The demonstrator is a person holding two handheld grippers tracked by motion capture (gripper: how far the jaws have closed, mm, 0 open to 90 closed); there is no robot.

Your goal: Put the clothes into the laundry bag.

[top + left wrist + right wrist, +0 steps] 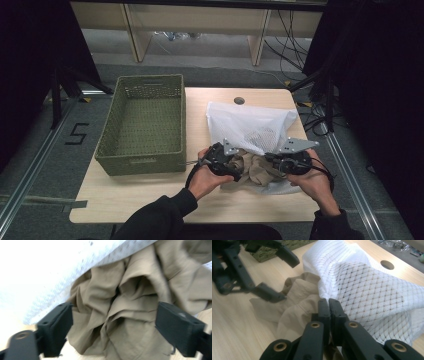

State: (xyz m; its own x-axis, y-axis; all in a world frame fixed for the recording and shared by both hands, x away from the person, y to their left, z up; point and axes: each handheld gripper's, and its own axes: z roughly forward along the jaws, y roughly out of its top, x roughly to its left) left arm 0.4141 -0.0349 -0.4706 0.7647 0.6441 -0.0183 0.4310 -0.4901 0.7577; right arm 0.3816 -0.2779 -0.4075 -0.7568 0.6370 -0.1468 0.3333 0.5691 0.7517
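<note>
Two grippers at lower centre of high view, over tabletop [150, 200]. Tan garment [252, 170] bunched at mouth of white mesh bag [252, 125]. Right gripper [328, 302] clenched on bag edge. Left gripper [115, 322] released, jaws straddling garment. Advice: close deep on thick fold, pull away from bag, keep bag pinned.

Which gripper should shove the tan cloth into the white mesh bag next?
Left. The left gripper stands open around the tan cloth, free to grab and push. The right gripper is shut on the mesh bag edge, holding it.

Black tongs [329, 305], brass rivets, dark sleeves [160, 215]
</note>
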